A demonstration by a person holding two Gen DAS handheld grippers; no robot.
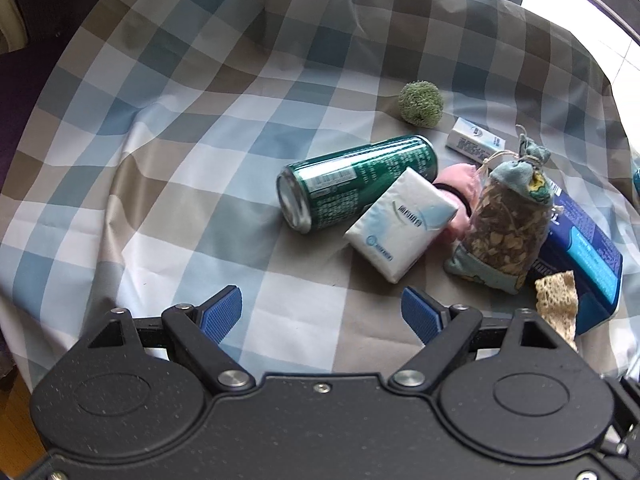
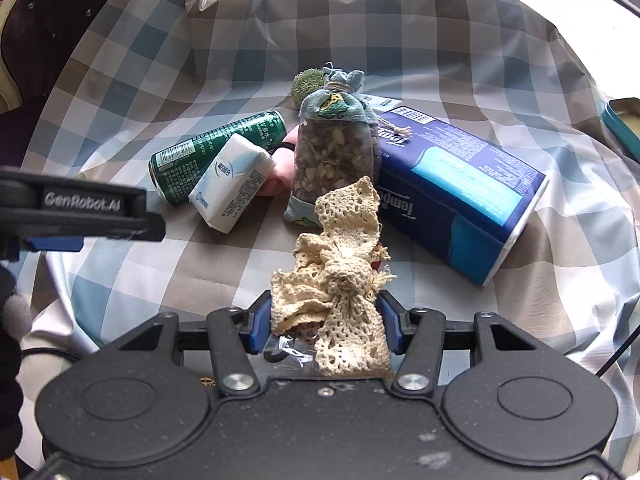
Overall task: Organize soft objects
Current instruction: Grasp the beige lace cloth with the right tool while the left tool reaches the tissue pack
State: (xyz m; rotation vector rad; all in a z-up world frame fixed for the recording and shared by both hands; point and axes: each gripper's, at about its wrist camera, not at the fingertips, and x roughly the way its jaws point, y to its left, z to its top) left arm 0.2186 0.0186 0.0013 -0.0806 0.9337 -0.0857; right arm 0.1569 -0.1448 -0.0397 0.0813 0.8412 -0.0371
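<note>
So the right gripper [image 2: 326,322] had its blue fingers [image 2: 256,326] clamped onto a cream lace bundle [image 2: 340,264], knotted in the middle, with some crinkly clear wrapping poking out underneath it, and the whole thing was held just in front of the herb sachet [image 2: 334,148]. That sachet, a see-through pouch of dried bits with a blue cloth top tied in twine, stood pretty much in the middle of everything on the checked cloth [image 2: 440,32] covering the desk. Left of the sachet a white tissue pack [image 2: 232,182] leaned against a green can [image 2: 216,152] lying on its side, and something pink and soft [image 2: 278,172] was squeezed between the pack and the sachet. Right of the sachet, touching it, lay a big navy tissue box [image 2: 460,188] tipped at an angle. Behind the sachet sat a fuzzy green ball [image 1: 421,102] and, near it, a small white carton [image 1: 476,143]. Way off to the right of the sachet a teal tin [image 2: 624,124] peeked in at the edge. The left gripper [image 1: 322,314] hung over bare cloth on the near left of the sachet, fingers [image 1: 222,312] spread wide with nothing in them.
</note>
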